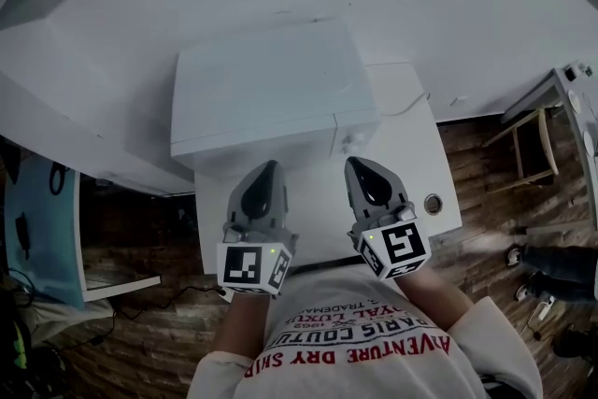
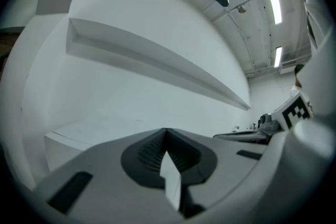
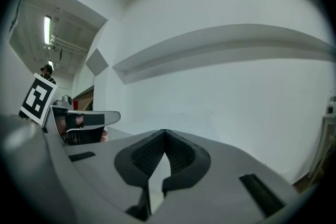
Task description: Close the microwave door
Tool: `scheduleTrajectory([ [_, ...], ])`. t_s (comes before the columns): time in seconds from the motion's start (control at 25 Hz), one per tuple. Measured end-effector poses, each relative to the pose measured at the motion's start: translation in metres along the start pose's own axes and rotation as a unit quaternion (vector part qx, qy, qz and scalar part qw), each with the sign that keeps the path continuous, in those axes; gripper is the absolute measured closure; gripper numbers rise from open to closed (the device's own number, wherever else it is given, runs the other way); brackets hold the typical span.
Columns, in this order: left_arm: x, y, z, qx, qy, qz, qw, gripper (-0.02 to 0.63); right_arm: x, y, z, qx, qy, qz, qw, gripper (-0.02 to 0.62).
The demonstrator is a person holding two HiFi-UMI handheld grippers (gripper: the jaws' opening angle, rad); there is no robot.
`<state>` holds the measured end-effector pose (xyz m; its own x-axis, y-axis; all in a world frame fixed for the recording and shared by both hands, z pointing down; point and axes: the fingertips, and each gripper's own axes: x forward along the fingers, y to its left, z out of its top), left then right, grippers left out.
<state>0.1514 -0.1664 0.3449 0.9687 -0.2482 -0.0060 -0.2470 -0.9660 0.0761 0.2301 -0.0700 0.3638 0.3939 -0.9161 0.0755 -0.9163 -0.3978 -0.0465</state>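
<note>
both jaw pairs closed, empty: your left gripper (image 1: 268, 167) and right gripper (image 1: 361, 165) sit centre frame just below the microwave (image 1: 262, 84), tips together for pushing; its door (image 1: 257, 148) looks flush already, verify

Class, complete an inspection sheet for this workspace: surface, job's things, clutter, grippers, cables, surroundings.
Surface: white table, carrying the microwave.
Job's things: white box-shaped microwave, door looks shut.
Clutter: small round object near the table's right edge.
Grippers: left gripper and right gripper both shut, empty, facing the microwave.
Cables: thin pale cable beside the microwave; dark floor cable.
Surroundings: wooden plank floor, wooden chair.
</note>
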Motion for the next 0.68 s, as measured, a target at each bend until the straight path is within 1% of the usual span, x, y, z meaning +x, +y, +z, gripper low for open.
scheduleTrajectory([
  [0.28, 0.0, -0.002, -0.007, -0.006, 0.009, -0.001, 0.9999, 0.609, 0.0, -0.001, -0.004, 0.001, 0.006, 0.004, 1.0, 0.589],
  [0.48, 0.001, -0.003, -0.01, -0.008, 0.013, -0.002, 0.9999, 0.609, -0.002, -0.006, -0.006, 0.011, 0.006, -0.003, 1.0, 0.589],
  [0.68, 0.004, -0.001, -0.013, -0.013, 0.021, 0.0, 0.9997, 0.609, 0.001, -0.01, -0.008, 0.01, 0.012, -0.008, 1.0, 0.589],
])
